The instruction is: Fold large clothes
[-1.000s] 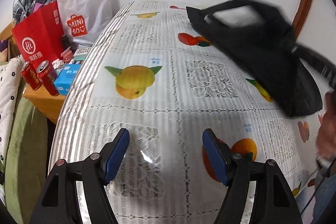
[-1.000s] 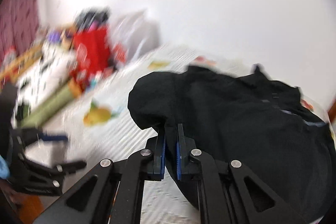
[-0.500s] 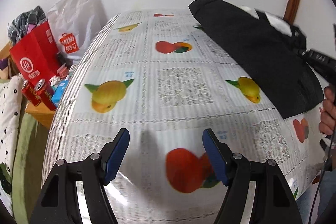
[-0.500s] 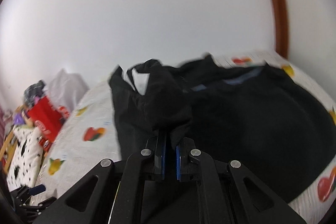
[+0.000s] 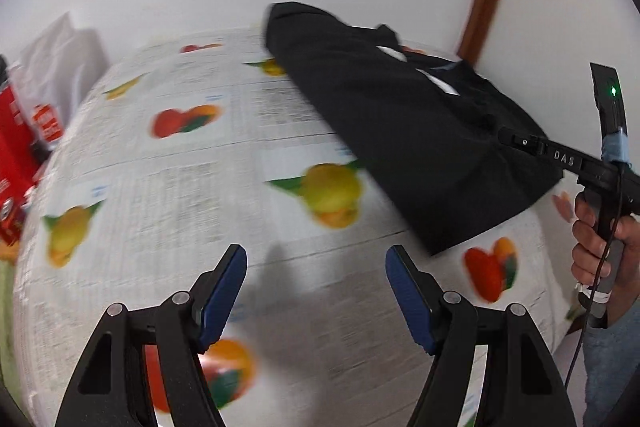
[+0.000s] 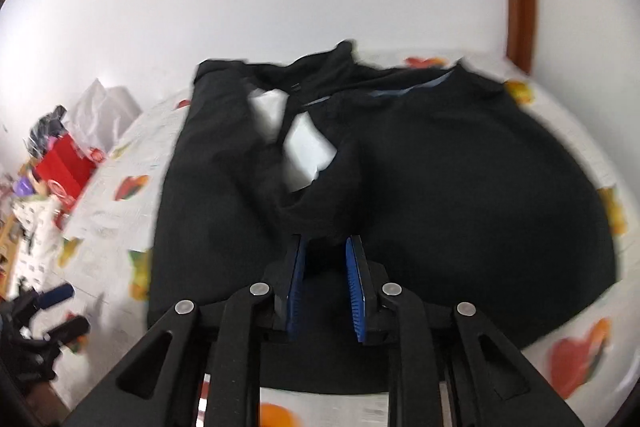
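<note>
Black garment lies spread on the fruit-print tablecloth toward table's far right corner. Right gripper part-open, blue pads astride a fabric fold. Left gripper wide open, holding nothing, above near edge.

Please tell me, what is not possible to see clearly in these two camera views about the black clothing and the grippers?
- Black garment: its type; motion blur in the right wrist view, bunched folds.
- Its near hem: hidden behind the right gripper in that view.
- Right gripper's grip: jaws stand slightly apart, cloth between them; contact unclear.
- Tablecloth print: smeared by blur, left wrist view.
- Left gripper: open, holding nothing.
</note>
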Available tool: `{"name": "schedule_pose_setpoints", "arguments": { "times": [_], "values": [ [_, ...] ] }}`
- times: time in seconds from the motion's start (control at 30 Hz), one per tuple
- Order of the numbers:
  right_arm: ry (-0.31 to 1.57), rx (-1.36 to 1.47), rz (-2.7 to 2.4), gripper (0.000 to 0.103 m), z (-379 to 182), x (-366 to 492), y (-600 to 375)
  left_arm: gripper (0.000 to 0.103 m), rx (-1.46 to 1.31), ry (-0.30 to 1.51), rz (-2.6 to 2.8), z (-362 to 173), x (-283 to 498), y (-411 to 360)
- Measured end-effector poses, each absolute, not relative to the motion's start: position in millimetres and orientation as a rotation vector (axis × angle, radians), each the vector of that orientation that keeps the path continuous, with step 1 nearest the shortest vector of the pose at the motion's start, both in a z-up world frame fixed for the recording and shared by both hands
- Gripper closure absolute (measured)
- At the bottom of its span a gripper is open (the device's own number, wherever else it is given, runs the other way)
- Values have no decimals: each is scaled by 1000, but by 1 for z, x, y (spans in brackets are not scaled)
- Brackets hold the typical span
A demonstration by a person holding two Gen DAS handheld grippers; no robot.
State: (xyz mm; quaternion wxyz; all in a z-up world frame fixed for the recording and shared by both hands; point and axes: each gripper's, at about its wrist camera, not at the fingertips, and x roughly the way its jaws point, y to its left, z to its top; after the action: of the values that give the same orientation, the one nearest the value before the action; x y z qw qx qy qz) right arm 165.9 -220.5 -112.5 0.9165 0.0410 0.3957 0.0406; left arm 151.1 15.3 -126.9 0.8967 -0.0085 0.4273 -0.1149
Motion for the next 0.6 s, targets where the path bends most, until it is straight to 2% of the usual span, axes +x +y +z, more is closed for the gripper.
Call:
{"name": "schedule_pose_setpoints", "arguments": {
  "times": [0.27,0.4,0.6],
  "values": [
    [890,1,-31,81,-140,161,-300,35,6,908,-290,-139,173,-43],
    [893,8,4,81,-151,158,-312,55,10,923,-287,-149,178,-62],
    [907,-22,-14,81,-155,166,-303,68,24,905,-265,-149,174,-75]
  ]
}}
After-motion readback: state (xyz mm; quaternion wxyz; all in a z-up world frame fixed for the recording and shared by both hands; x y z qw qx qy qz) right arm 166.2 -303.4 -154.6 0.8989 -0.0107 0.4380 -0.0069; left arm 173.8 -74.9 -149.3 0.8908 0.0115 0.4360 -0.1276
